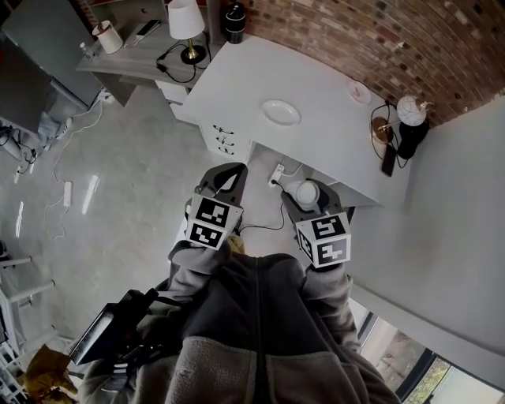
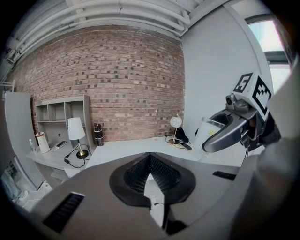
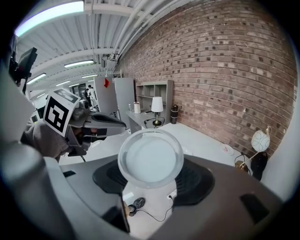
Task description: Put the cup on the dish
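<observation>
Here, right gripper [image 3: 151, 182] clamped on the clear cup [image 3: 150, 158], held up short of the white desk [image 1: 316, 83], left gripper [image 2: 150, 176] jaws together on nothing, white dish [image 1: 281, 112] on the desk, well apart from the cup

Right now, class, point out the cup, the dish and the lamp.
cup [image 3: 150, 159], right gripper view, its round end.
dish [image 1: 281, 112], head view, bare centre.
lamp [image 1: 185, 20], head view, shade.

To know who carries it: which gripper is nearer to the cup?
Right. The right gripper is closed on the cup; the left gripper, shut and empty, is apart, on its left.
</observation>
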Action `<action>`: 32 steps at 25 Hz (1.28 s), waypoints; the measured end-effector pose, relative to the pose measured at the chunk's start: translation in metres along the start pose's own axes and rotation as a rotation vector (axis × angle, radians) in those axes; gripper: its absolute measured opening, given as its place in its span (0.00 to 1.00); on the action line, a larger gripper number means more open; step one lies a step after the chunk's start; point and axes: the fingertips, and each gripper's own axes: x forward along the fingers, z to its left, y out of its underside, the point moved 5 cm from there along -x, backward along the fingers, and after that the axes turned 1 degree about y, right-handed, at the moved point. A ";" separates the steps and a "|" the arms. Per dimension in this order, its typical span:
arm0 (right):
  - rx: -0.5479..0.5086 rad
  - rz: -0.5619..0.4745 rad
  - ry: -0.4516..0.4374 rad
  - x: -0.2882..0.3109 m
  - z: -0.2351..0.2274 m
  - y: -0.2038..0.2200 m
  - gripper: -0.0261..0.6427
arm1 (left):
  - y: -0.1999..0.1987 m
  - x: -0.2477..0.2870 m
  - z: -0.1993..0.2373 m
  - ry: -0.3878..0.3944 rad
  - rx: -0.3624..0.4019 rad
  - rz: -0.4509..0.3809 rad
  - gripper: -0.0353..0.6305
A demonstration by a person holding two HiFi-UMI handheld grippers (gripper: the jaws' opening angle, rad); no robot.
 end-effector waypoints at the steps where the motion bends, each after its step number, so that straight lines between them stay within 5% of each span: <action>1: -0.003 0.004 0.001 0.007 -0.001 -0.006 0.43 | -0.002 0.005 0.008 0.003 -0.005 0.000 0.06; 16: 0.008 0.056 0.006 0.084 -0.017 -0.057 0.43 | -0.012 0.057 0.090 0.050 -0.046 0.029 0.06; 32: 0.043 0.103 -0.033 0.111 -0.049 -0.041 0.43 | -0.006 0.103 0.090 0.053 -0.035 0.073 0.06</action>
